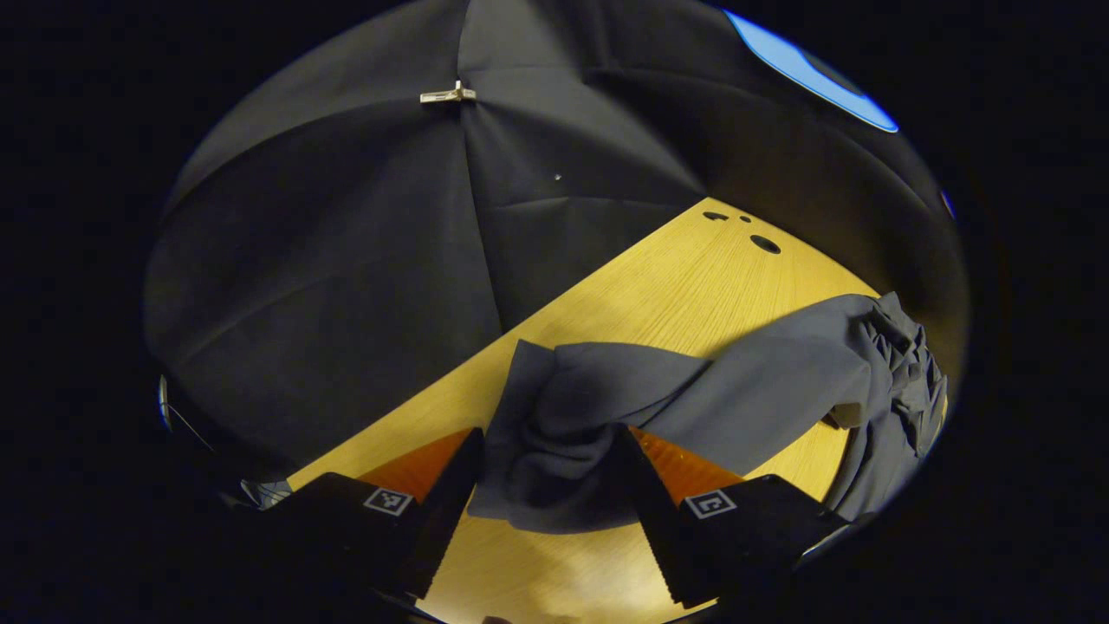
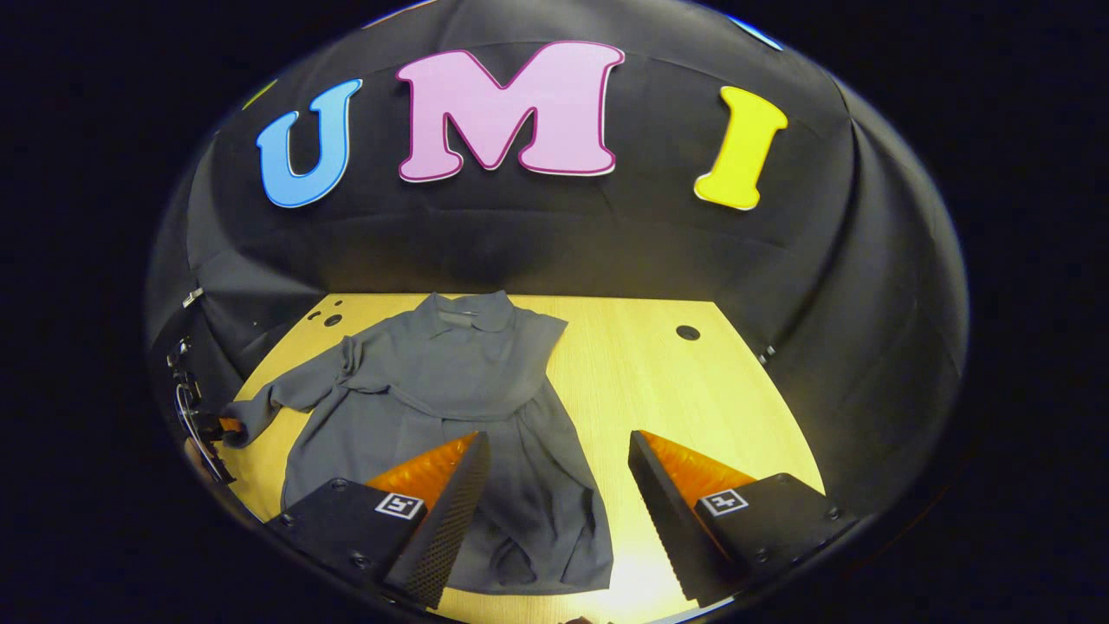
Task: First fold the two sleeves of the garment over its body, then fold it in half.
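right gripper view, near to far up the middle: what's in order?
Right gripper, open over the hem → grey garment lying on the table, its collar at the far end → bare strip of wooden table → black cloth wall.

A grey garment [image 2: 450, 407] lay spread on a wooden table [image 2: 693, 390], collar toward the black cloth wall [image 2: 554, 243]. One sleeve [image 2: 295, 390] stretched toward the other gripper [image 2: 212, 429] at the table's edge. The right gripper [image 2: 554, 485] hovered with fingers parted above the hem
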`<state>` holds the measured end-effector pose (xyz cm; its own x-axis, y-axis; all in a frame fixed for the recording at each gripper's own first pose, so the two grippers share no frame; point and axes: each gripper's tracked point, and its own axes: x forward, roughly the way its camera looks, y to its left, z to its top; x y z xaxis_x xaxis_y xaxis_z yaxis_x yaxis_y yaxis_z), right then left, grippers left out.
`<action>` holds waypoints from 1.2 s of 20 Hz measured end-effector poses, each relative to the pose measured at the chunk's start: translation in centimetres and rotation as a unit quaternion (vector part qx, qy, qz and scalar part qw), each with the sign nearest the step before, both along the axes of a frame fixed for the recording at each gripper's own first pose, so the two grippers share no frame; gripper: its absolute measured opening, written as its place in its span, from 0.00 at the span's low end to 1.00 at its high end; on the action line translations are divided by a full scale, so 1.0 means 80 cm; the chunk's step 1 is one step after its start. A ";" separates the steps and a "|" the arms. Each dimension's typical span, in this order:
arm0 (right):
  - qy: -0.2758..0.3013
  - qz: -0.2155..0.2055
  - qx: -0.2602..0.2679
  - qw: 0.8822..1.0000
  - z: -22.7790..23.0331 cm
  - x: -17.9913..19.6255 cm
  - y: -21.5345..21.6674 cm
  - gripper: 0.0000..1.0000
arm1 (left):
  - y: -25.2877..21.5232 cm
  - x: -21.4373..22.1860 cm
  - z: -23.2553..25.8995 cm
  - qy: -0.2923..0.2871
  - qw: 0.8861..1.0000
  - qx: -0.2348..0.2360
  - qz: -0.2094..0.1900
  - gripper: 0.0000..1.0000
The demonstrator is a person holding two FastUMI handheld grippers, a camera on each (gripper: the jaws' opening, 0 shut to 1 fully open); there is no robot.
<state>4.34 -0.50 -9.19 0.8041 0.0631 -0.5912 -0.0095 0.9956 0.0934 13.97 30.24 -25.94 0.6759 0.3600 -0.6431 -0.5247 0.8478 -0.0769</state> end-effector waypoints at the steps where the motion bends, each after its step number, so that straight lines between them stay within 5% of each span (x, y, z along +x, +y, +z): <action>1: 0.002 -0.002 0.002 1.000 -0.001 -0.006 -0.003 0.99 | 0.000 0.001 0.000 -0.002 1.000 0.008 -0.008 0.89; 6: -0.007 -0.005 0.009 1.000 0.000 -0.014 -0.017 0.99 | -0.015 0.014 0.002 0.001 0.999 0.004 -0.050 0.72; 9: -0.006 0.000 0.007 1.000 -0.004 -0.008 -0.022 0.99 | -0.029 0.020 0.002 0.003 0.998 0.008 -0.063 0.33; 13: -0.004 0.010 0.009 1.000 -0.002 -0.004 -0.027 0.99 | -0.031 0.023 0.007 0.005 0.998 0.019 -0.062 0.11; 24: 0.002 -0.019 0.009 1.000 -0.020 0.005 -0.077 0.98 | -0.068 0.073 0.105 -0.054 0.997 -0.004 -0.053 0.06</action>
<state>4.77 -6.64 -10.77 0.8038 0.0433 -0.5934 0.0289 0.9933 0.1117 19.80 24.80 -17.51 0.7751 0.2779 -0.5674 -0.4207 0.8971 -0.1353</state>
